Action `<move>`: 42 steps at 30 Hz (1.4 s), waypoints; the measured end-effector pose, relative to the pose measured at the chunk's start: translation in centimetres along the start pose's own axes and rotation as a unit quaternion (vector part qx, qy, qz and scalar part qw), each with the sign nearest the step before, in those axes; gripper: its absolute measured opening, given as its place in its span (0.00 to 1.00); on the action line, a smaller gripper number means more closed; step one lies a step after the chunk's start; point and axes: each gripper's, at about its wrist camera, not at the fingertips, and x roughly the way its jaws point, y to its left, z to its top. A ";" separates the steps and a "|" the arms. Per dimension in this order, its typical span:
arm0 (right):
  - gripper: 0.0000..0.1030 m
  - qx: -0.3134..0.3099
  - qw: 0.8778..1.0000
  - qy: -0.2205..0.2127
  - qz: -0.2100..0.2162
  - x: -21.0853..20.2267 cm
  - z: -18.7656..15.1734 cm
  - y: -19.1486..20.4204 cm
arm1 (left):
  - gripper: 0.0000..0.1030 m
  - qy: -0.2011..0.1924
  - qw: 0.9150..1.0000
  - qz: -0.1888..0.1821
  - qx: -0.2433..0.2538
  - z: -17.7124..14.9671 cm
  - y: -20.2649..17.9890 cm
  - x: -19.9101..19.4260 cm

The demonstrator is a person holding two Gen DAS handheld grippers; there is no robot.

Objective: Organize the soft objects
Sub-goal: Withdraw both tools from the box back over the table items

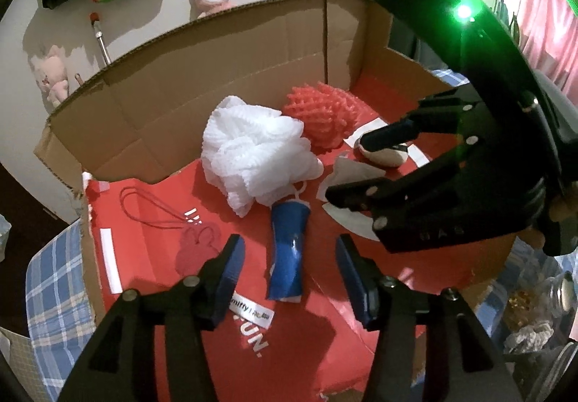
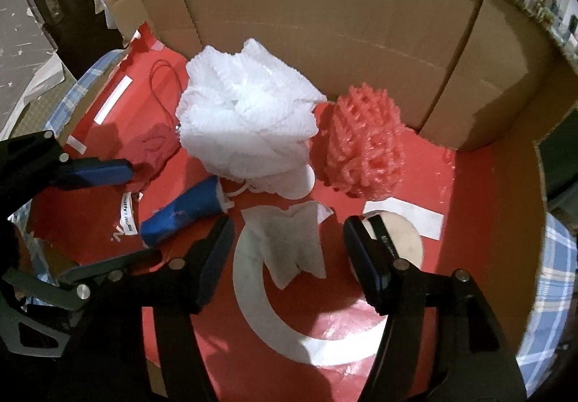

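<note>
White mesh bath pouf [image 2: 245, 116]: on the red plastic sheet [image 2: 469, 221], against the cardboard wall [image 2: 325, 22].
Left gripper [image 1: 289, 272]: fingers apart, empty.
Right gripper [image 2: 285, 257]: fingers apart, empty.
Risk: the pouf's cord may drag the blue cloth roll [image 2: 184, 210] lying just beside the pouf.

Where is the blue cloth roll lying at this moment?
The blue cloth roll lies on the red sheet, just in front of the white bath sponge, between the open fingers of the left gripper in its own view.
</note>
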 end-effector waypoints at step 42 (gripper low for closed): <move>0.94 0.038 0.913 -0.382 -0.135 -29.8 -26.0 10.5 | 1.00 -0.346 0.928 0.067 -0.122 -15.7 -11.6 -25.2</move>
